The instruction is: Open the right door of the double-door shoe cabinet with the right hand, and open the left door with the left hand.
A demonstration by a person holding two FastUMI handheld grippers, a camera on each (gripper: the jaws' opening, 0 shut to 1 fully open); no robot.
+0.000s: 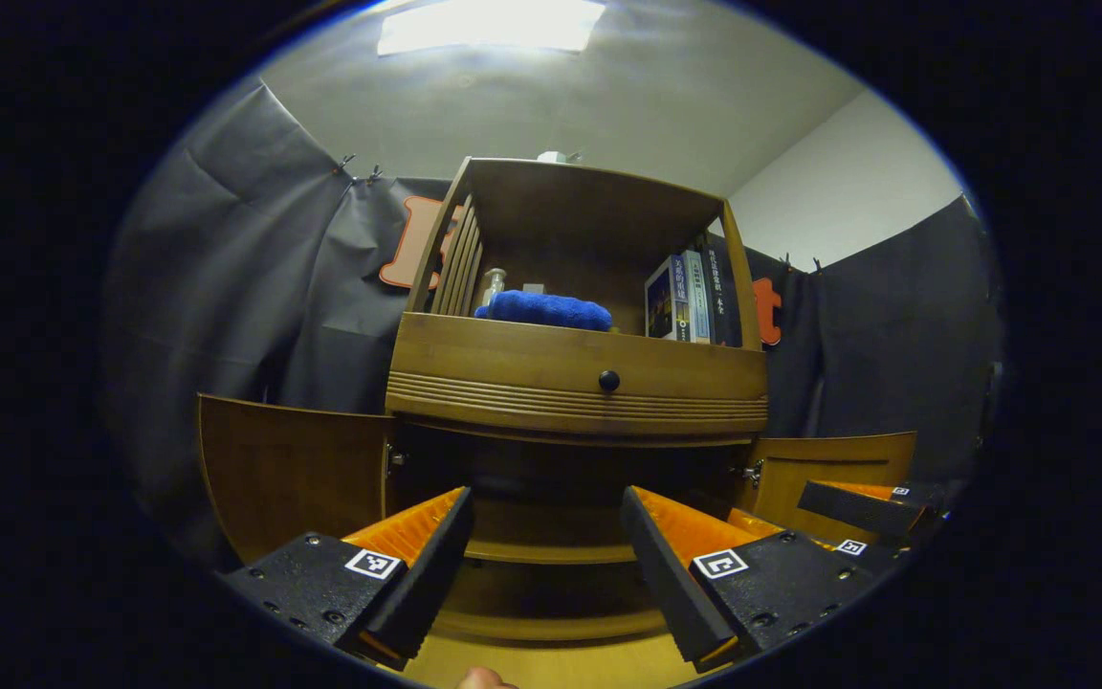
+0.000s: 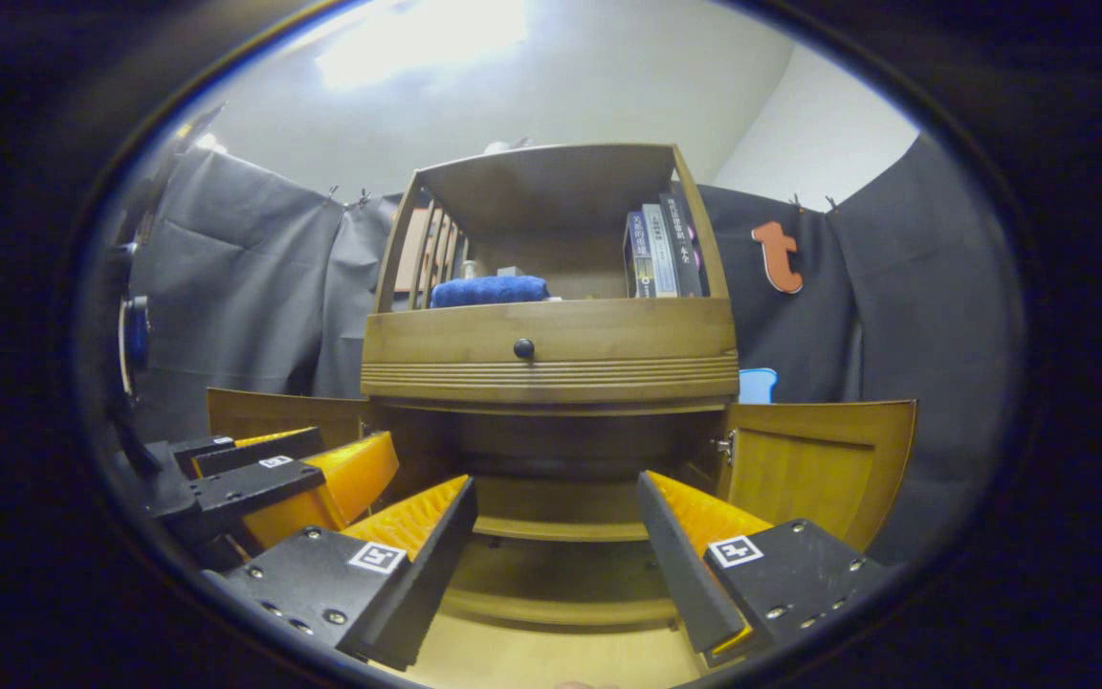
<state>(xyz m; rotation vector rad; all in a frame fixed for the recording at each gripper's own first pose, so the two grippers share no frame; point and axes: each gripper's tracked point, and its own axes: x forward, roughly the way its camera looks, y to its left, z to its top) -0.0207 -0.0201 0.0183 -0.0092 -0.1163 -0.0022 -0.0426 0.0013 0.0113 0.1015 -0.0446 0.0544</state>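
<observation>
Against the booth's dark cloth wall, the shoe cabinet stands with left door and right door swung open, apparently untouched, before both spread, empty hand-held grippers, left and right.

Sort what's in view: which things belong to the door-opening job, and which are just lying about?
Job: left door, right door, both swung open; left gripper, right gripper, both open.
Lying about: blue towel, books, drawer knob.

The left gripper has its two fingers spread wide apart, gripping nothing — the right gripper shows just beside it at the lower right of the left gripper view. In the right gripper view the right gripper is likewise spread wide, its jaws bare, with the left gripper close at its lower left.
</observation>
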